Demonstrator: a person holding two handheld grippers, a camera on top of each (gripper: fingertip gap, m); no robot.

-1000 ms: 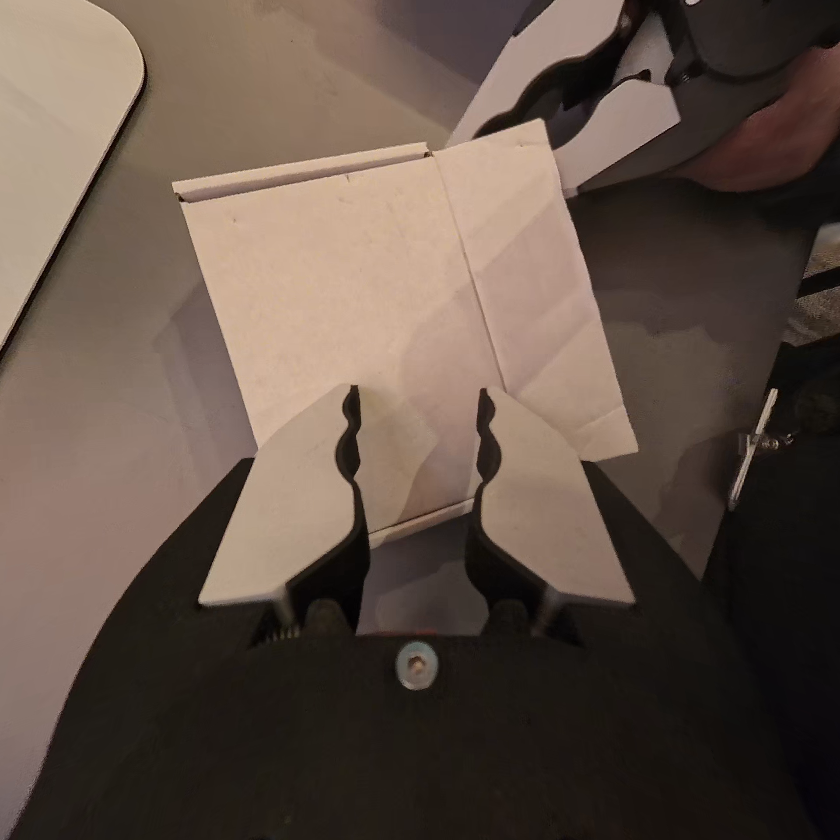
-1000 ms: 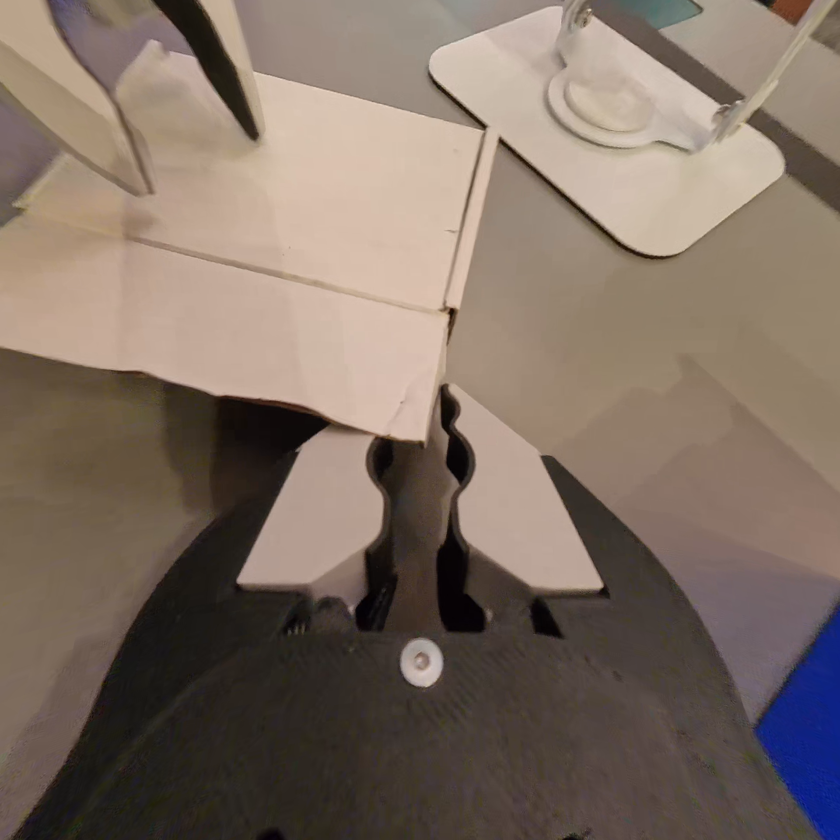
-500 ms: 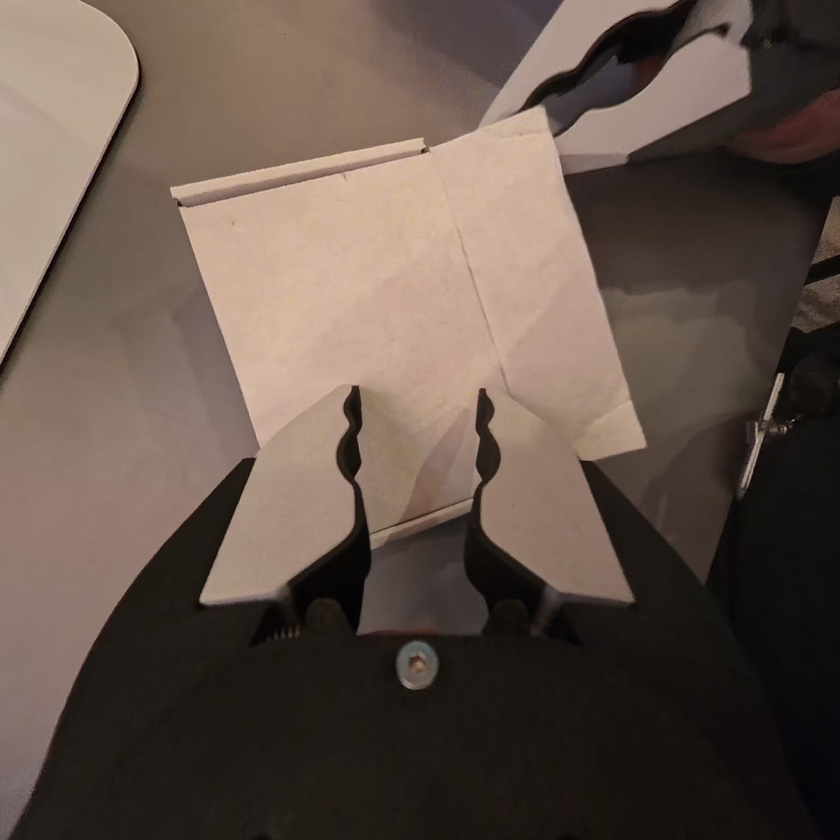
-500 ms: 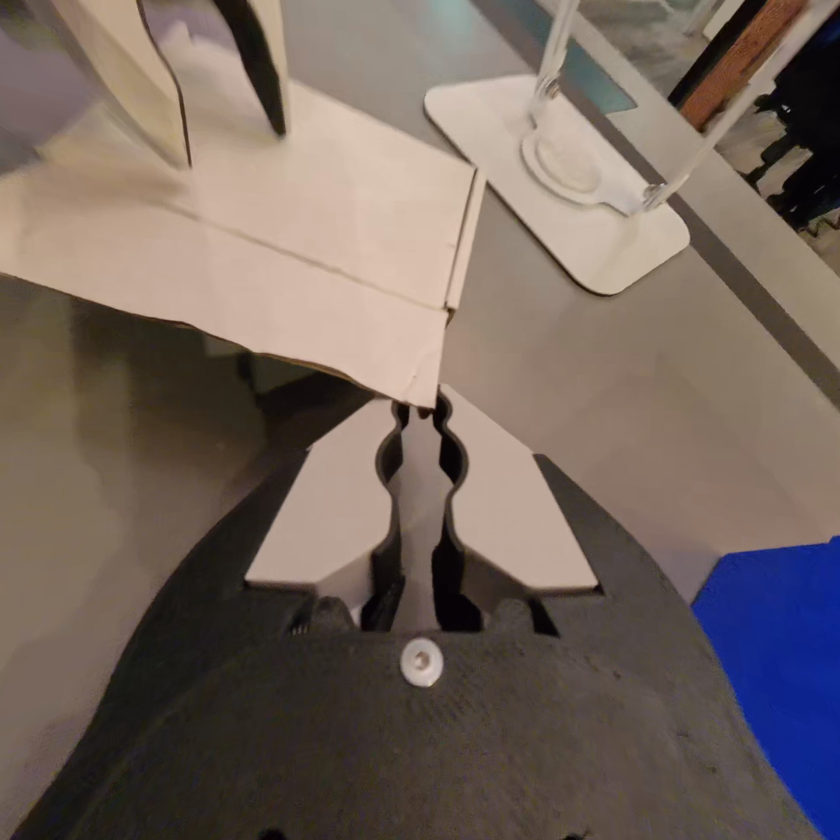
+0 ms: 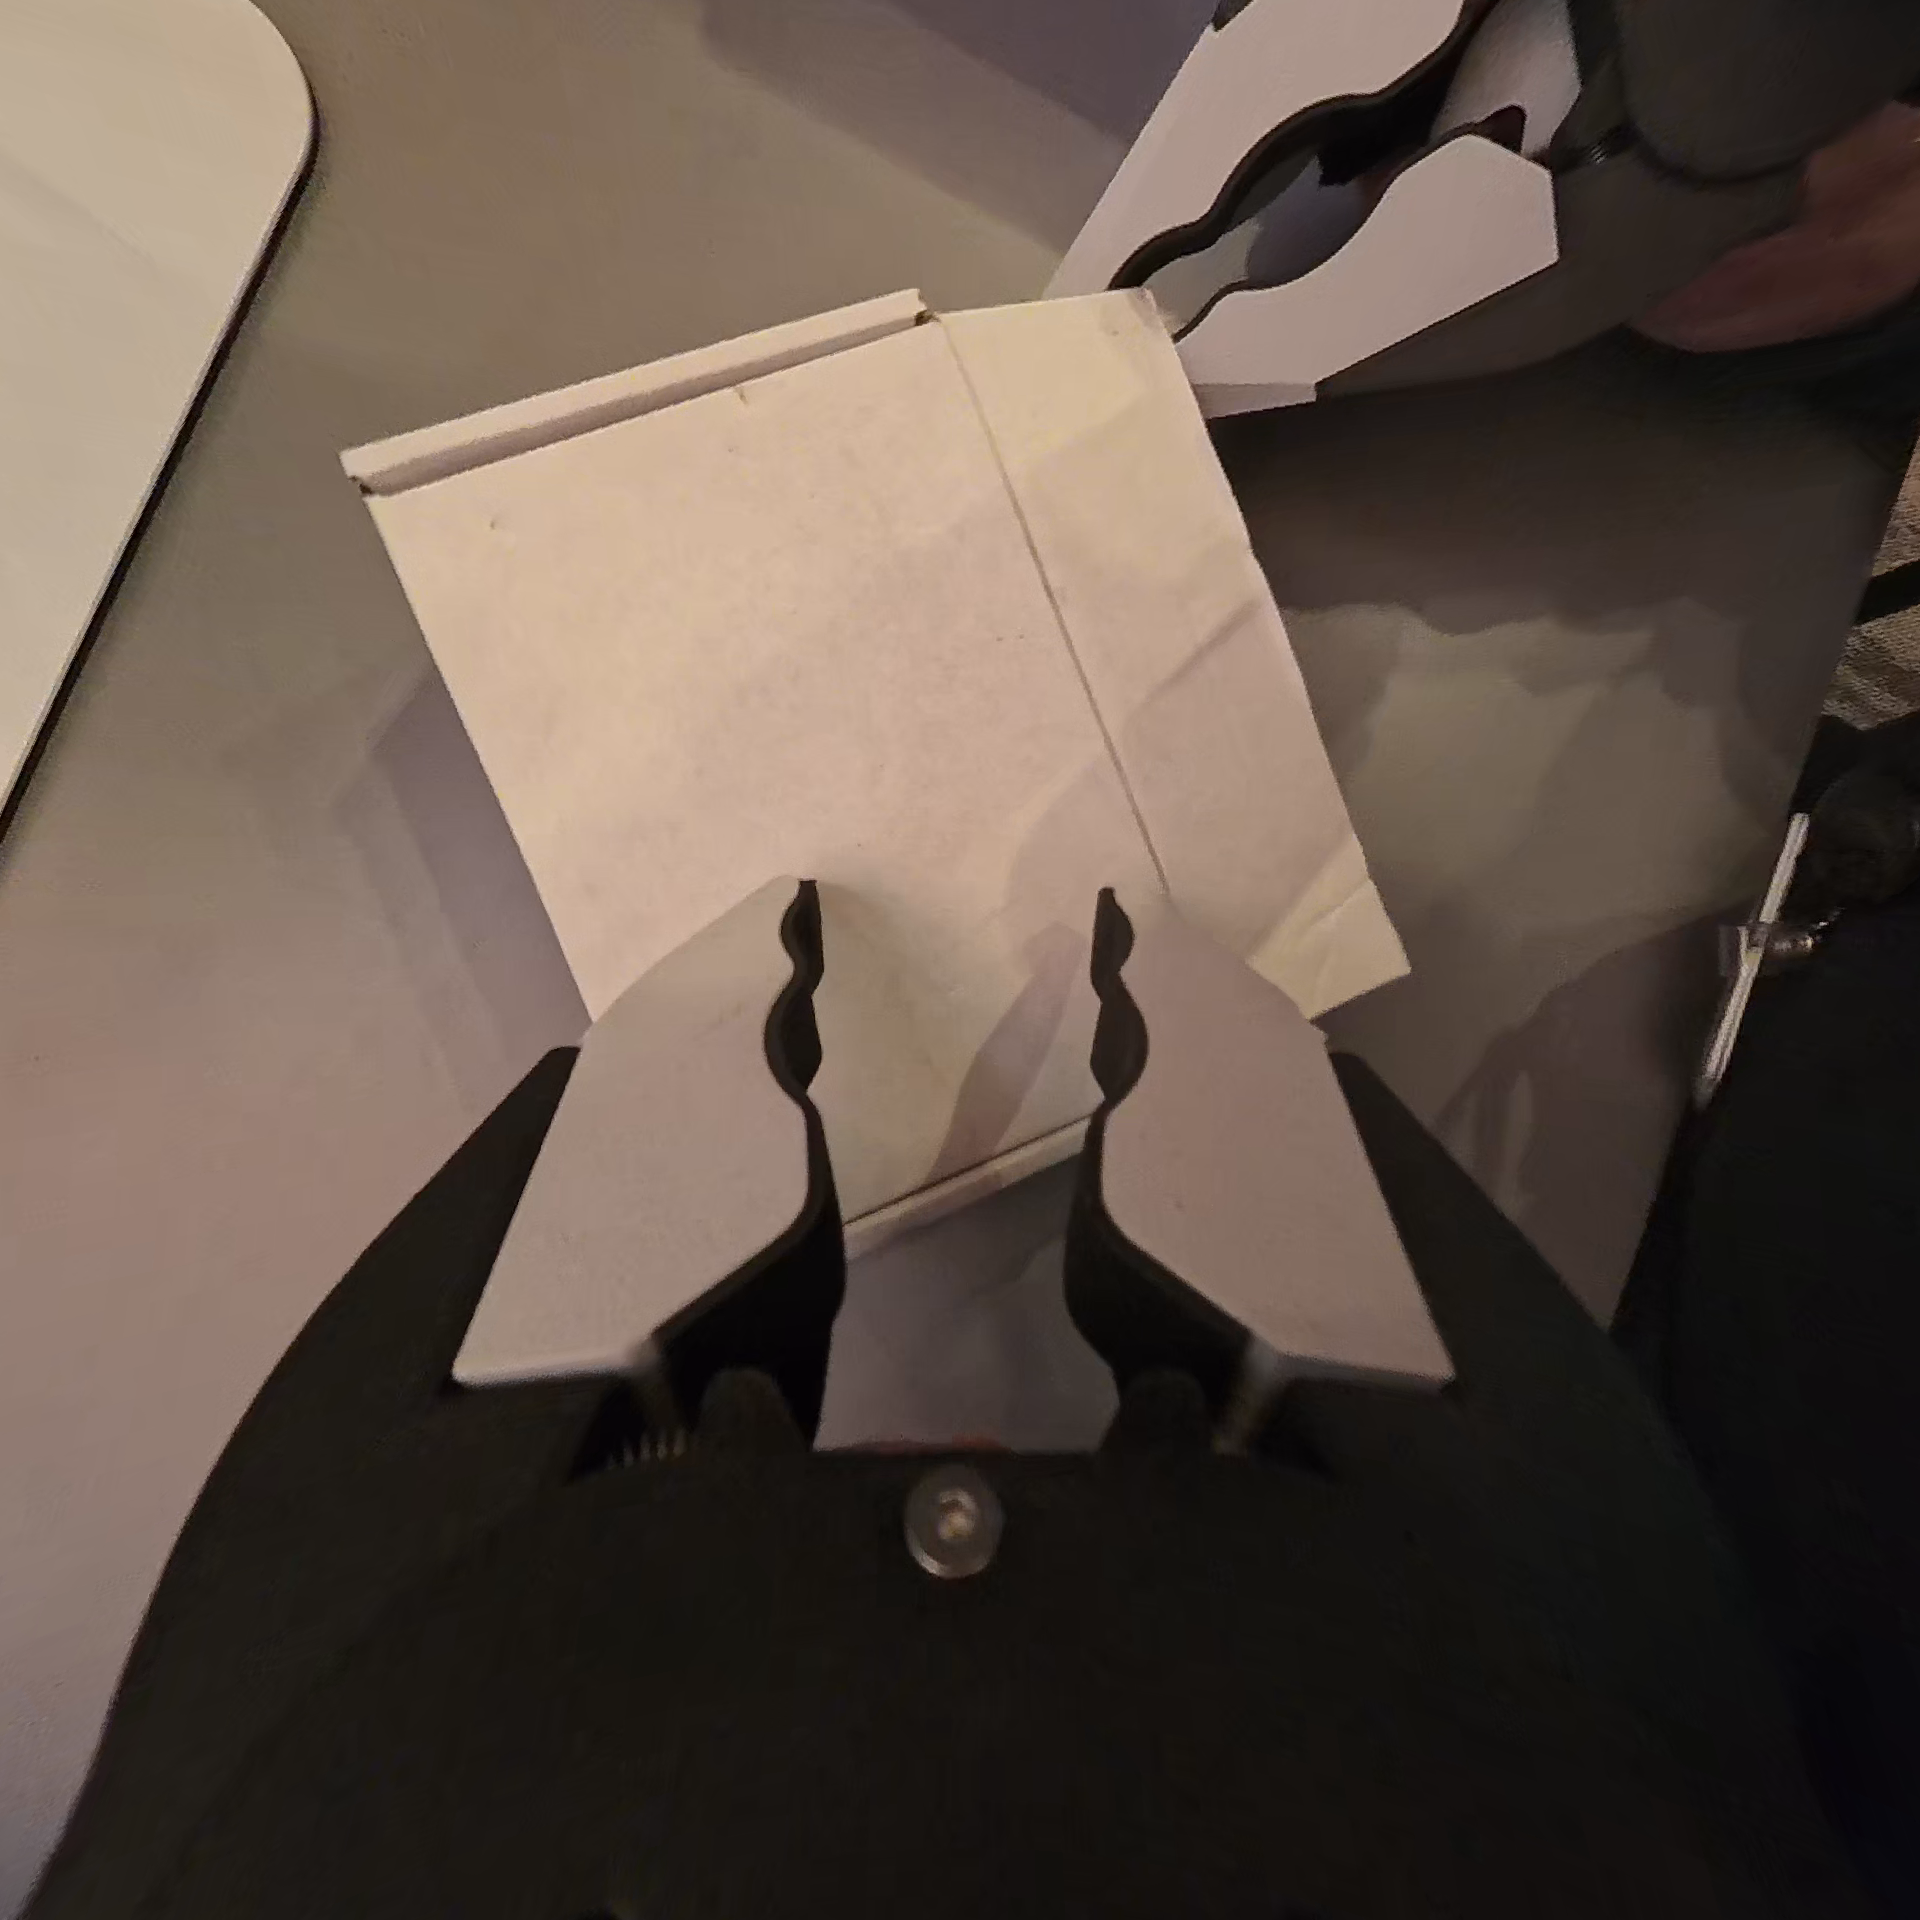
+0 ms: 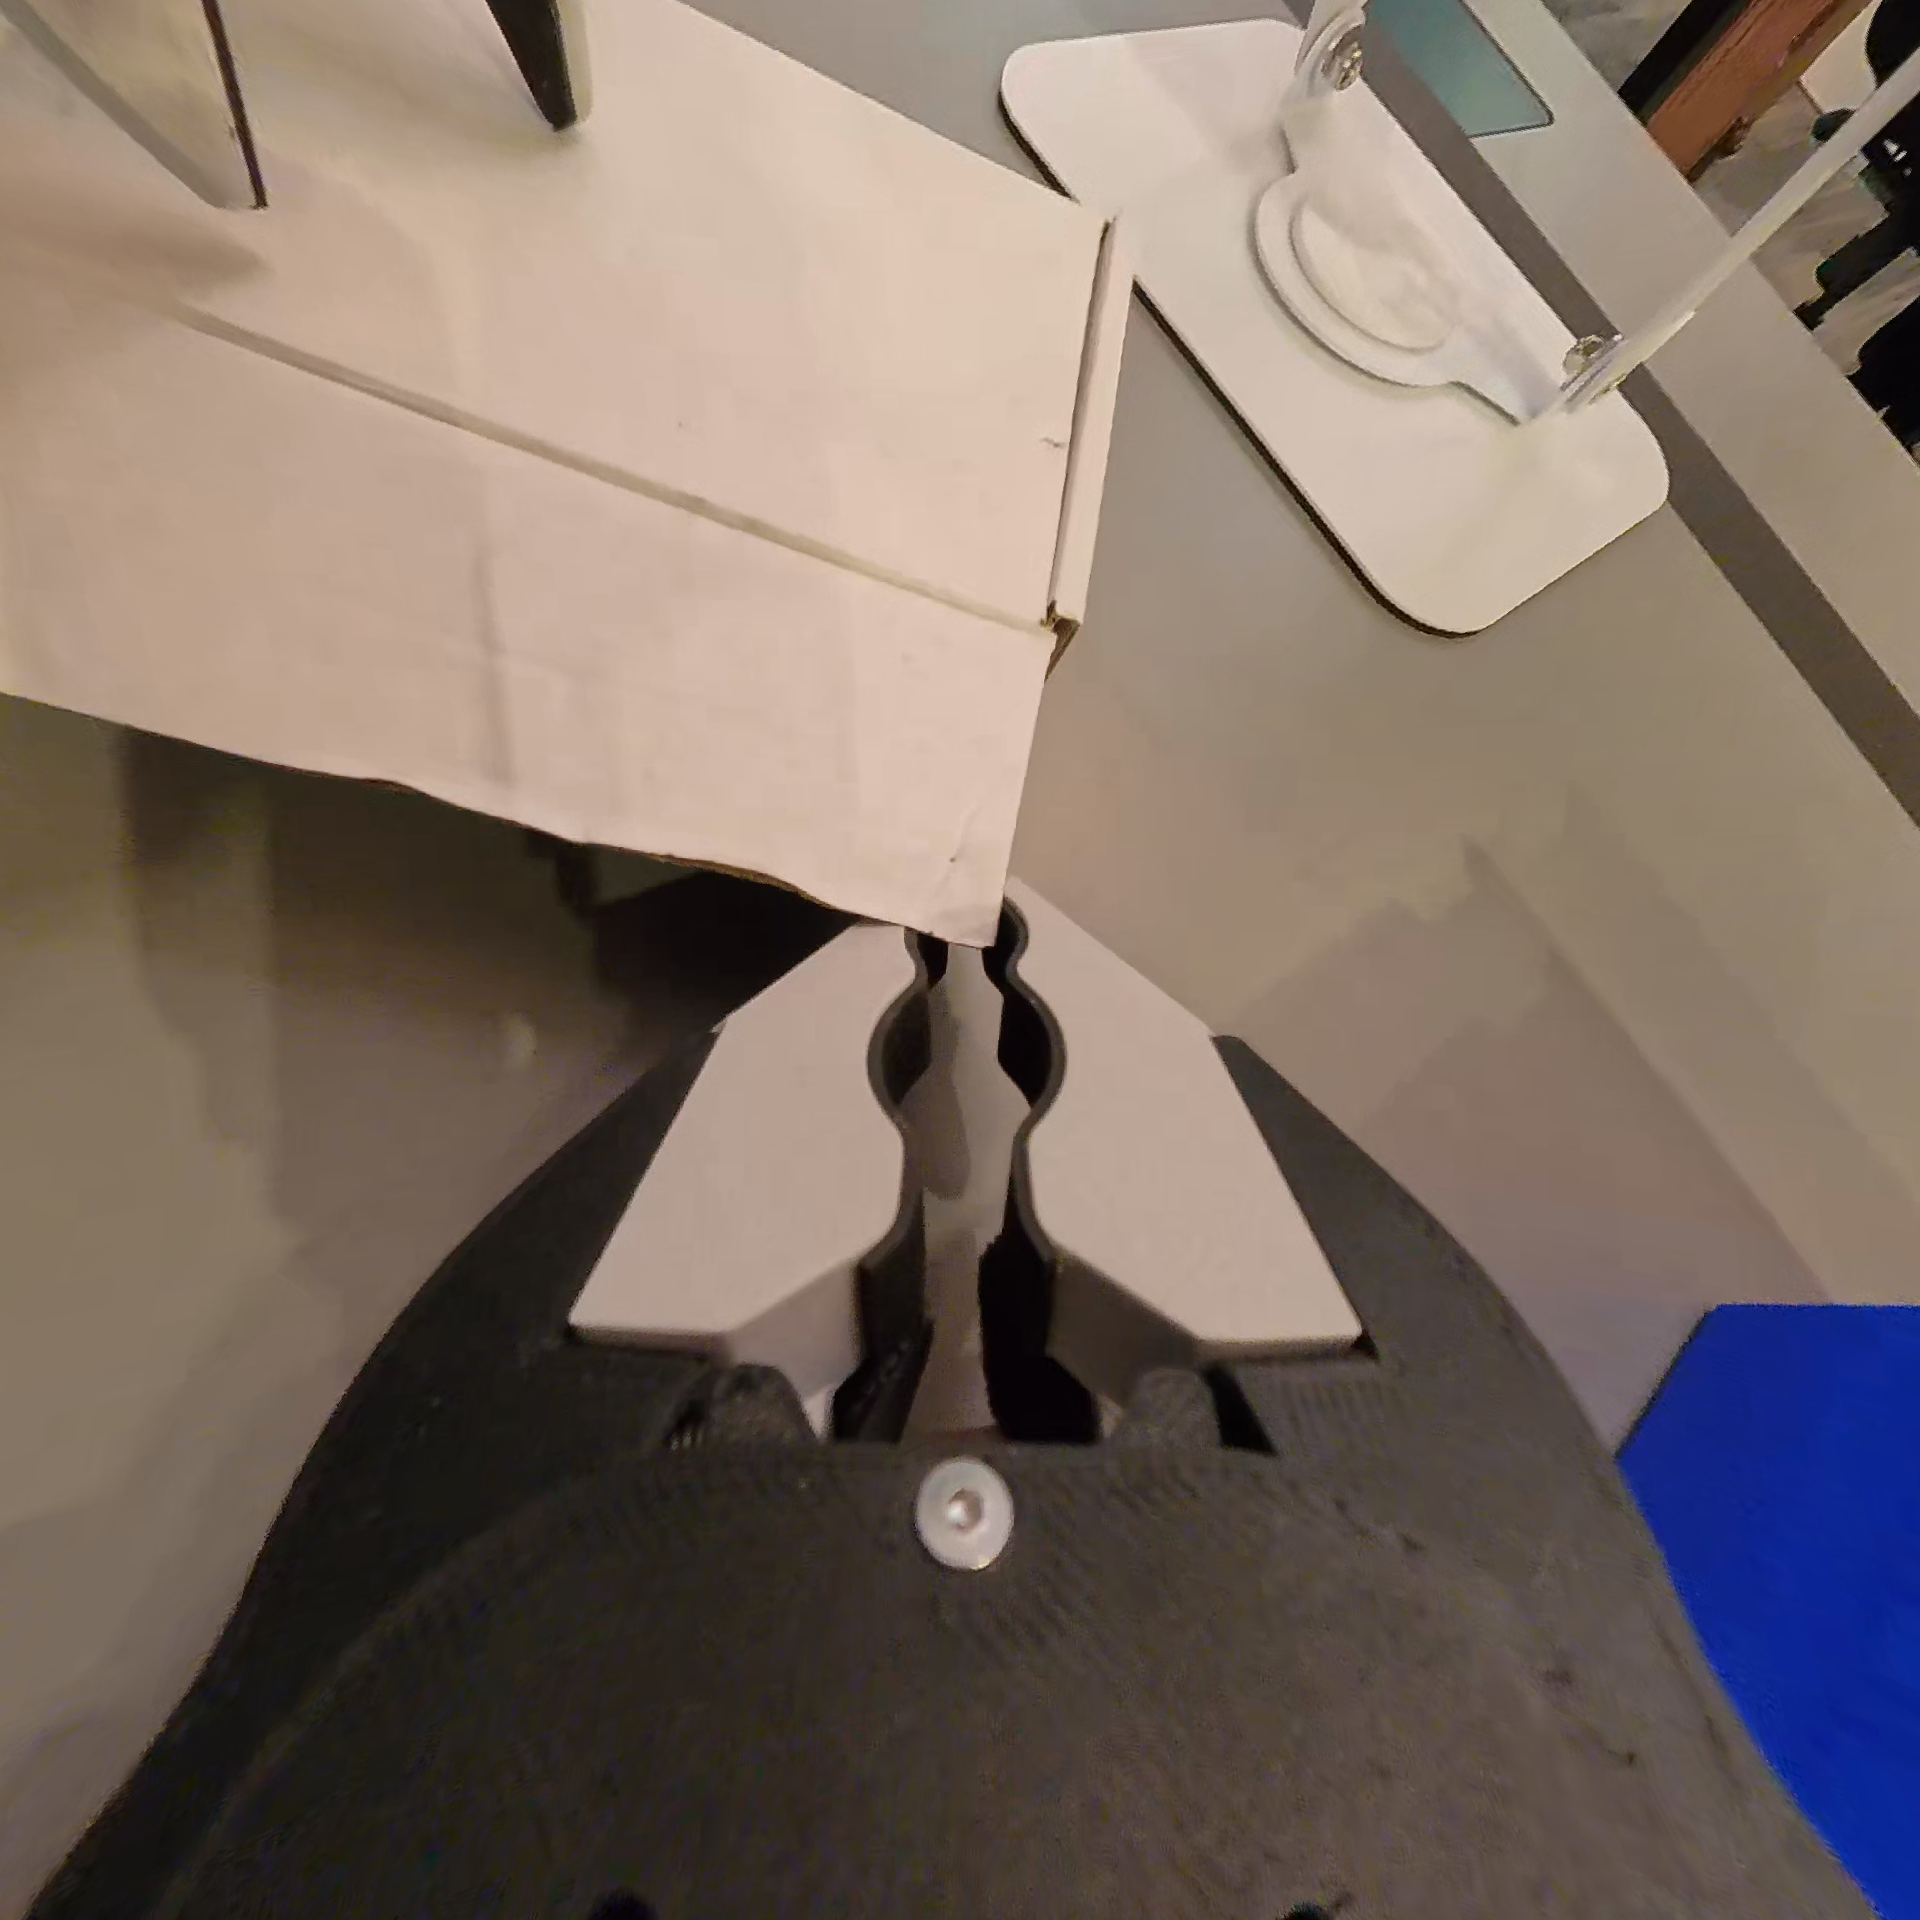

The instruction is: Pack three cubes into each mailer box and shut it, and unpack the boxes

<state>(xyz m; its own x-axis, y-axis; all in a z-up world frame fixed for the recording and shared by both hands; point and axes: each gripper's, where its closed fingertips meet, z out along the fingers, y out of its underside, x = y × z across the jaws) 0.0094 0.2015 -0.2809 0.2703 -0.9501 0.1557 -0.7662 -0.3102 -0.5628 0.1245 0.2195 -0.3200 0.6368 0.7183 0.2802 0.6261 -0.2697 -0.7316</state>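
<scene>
A white mailer box (image 5: 779, 675) lies shut on the grey table, and it also shows in the right wrist view (image 6: 675, 343). Its front flap (image 5: 1174, 644) sticks out level with the lid, raised off the table (image 6: 520, 665). My left gripper (image 5: 956, 904) is open and empty, hovering over the lid's near edge. My right gripper (image 6: 964, 930) has its jaws closed to a narrow gap with the flap's corner between the tips; it also shows in the left wrist view (image 5: 1153, 307). No cubes are in view.
A white stand base (image 6: 1455, 468) with a clear rod sits beyond the box; its corner also shows in the left wrist view (image 5: 104, 312). A blue object (image 6: 1787, 1558) lies at the right edge. A person's hand (image 5: 1766, 281) holds the right gripper.
My right gripper's jaws have narrowed and its tips have come up to the flap's corner. My left gripper has stayed open over the lid, barely moving.
</scene>
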